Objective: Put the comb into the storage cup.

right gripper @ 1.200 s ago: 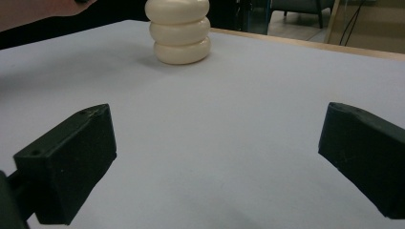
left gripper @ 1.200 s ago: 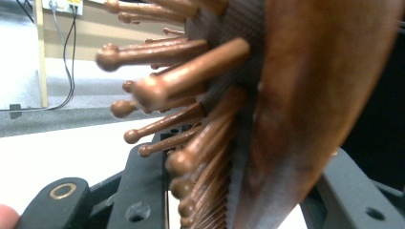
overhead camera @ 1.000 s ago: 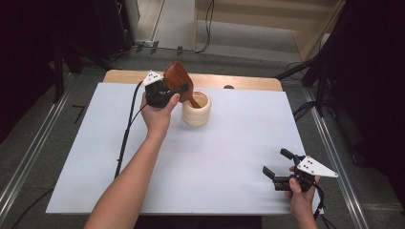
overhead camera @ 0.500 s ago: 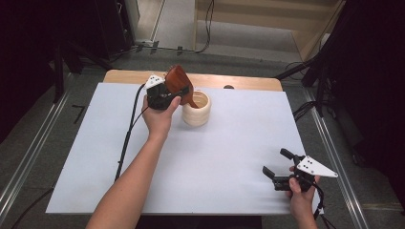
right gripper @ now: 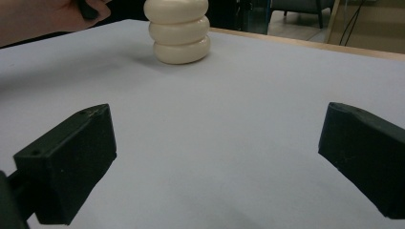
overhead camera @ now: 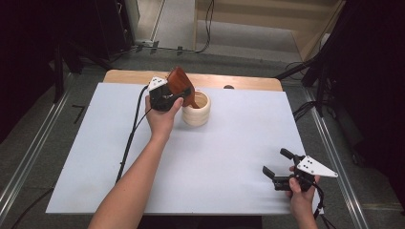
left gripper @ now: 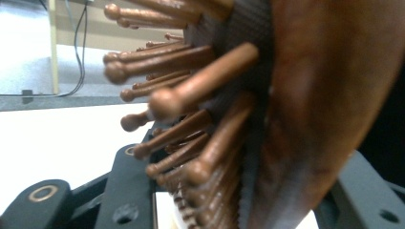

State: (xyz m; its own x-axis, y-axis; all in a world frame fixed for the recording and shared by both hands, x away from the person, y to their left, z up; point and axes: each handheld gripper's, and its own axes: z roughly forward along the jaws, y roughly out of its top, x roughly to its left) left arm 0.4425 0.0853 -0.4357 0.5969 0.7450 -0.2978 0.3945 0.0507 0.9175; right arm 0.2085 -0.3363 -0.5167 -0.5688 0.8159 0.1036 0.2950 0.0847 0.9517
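The left tool (overhead camera: 168, 97) is clamped on a brown wooden hairbrush (overhead camera: 180, 82), held over the near-left rim of the cream ribbed cup (overhead camera: 197, 109) that stands at about twelve o'clock on the tabletop (overhead camera: 229, 143). The brush's narrow end dips into the cup's mouth while the head leans up and away toward eleven o'clock, which looks like a way of standing it handle-down in the cup. From the left gripper view the round-tipped wooden bristles (left gripper: 191, 95) stick out to one side, the brush back against one jaw.

The right tool (overhead camera: 282, 171) rests at about five o'clock, jaws spread wide and holding nothing, seemingly parked out of the way.

Against a second ago, the brush sits slightly lower and nearer the cup; the right tool has not moved.
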